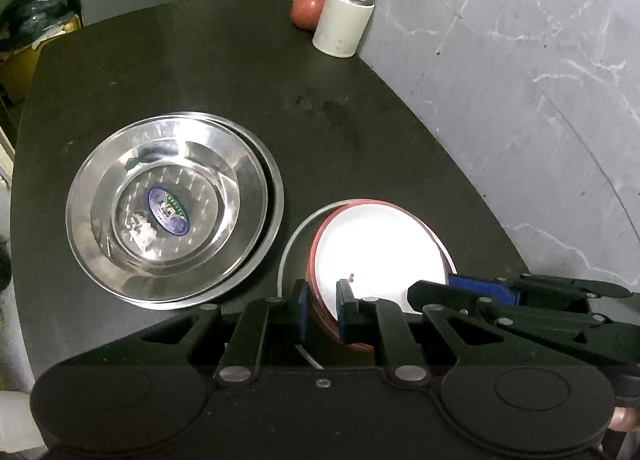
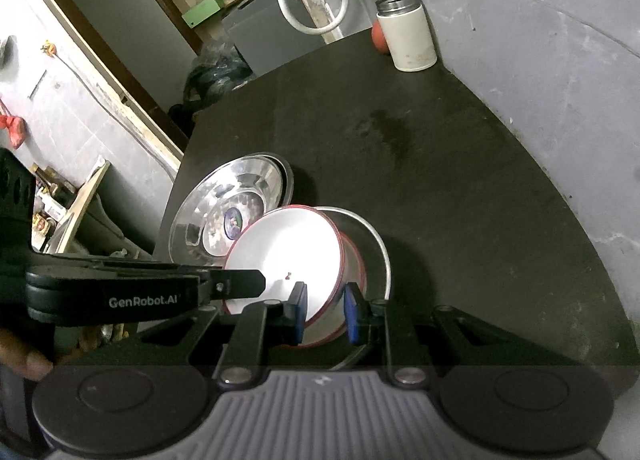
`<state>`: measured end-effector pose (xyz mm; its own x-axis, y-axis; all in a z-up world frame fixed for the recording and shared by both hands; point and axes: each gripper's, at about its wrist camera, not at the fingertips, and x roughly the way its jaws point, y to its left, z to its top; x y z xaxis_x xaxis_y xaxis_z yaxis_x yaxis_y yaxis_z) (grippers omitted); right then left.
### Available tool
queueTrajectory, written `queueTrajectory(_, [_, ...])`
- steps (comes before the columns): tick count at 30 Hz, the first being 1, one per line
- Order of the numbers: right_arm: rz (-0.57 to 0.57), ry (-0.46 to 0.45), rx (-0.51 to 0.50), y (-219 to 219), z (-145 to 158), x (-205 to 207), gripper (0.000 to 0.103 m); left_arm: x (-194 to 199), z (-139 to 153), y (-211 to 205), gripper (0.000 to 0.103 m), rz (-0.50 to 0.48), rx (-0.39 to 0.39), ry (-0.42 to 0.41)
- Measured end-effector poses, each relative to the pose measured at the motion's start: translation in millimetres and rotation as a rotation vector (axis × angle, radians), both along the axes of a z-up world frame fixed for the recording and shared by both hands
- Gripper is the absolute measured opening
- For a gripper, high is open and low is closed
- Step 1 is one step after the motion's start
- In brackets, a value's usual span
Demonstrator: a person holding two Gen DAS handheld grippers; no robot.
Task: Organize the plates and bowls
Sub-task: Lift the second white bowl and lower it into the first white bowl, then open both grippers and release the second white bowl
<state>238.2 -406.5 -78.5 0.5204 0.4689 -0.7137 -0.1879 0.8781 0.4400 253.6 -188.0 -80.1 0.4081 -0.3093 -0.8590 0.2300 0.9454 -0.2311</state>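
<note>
Both your grippers clamp the red-rimmed white bowl (image 1: 380, 248): left gripper (image 1: 323, 310) on its near-left rim, right gripper (image 2: 325, 312) on its near-right rim; bowl sits tilted in a steel plate (image 2: 380, 252); stacked steel plates (image 1: 172, 207) lie just left, so left is nearer.

Two steel plates (image 1: 176, 203) nested near table (image 1: 360, 131) left edge. Bowl (image 1: 380, 244) just right of them, sits in a third plate (image 1: 292, 244) at table's near edge. Left gripper (image 1: 324, 312) clamps bowl's near rim; right gripper (image 2: 324, 314) on the same rim, further right. Flask (image 1: 344, 19) upright at far corner by the wall, ball (image 1: 306, 11) touching its left side.
</note>
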Motion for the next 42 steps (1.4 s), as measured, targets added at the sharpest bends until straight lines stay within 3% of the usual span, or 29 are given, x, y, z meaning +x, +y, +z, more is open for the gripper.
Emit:
queueTrajectory(10, [0.016, 0.002, -0.021, 1, 2, 3, 0.024, 3, -2, -5, 0.015, -0.010, 0.037, 0.007])
queueTrajectory(22, [0.003, 0.005, -0.016, -3, 2, 4, 0.028, 6, -4, -3, 0.019, 0.002, 0.016, 0.016])
queueTrajectory(27, [0.000, -0.009, 0.000, -5, 4, 5, 0.033, 4, 1, 1, 0.029, 0.009, 0.006, -0.005])
queueTrajectory(28, [-0.001, -0.016, 0.004, -5, 6, 5, 0.041, 3, 2, 2, 0.031, 0.011, 0.001, -0.009])
queueTrajectory(29, [-0.004, -0.024, 0.005, -5, 7, 5, 0.050, 3, 4, 3, 0.038, 0.012, -0.006, -0.018])
queueTrajectory(30, [-0.008, -0.032, 0.002, -5, 9, 5, 0.054, 1, 7, 3, 0.057, 0.015, -0.007, -0.034])
queueTrajectory(32, [-0.015, -0.046, 0.004, -6, 11, 5, 0.059, -2, 13, 5, 0.073, 0.046, 0.044, -0.081])
queueTrajectory(34, [-0.018, -0.051, 0.012, -6, 12, 7, 0.061, -4, 19, 10, 0.075, 0.067, 0.047, -0.117])
queueTrajectory(42, [-0.032, -0.075, 0.025, -7, 15, 10, 0.078, -4, 22, 23, 0.086, 0.126, 0.037, -0.131])
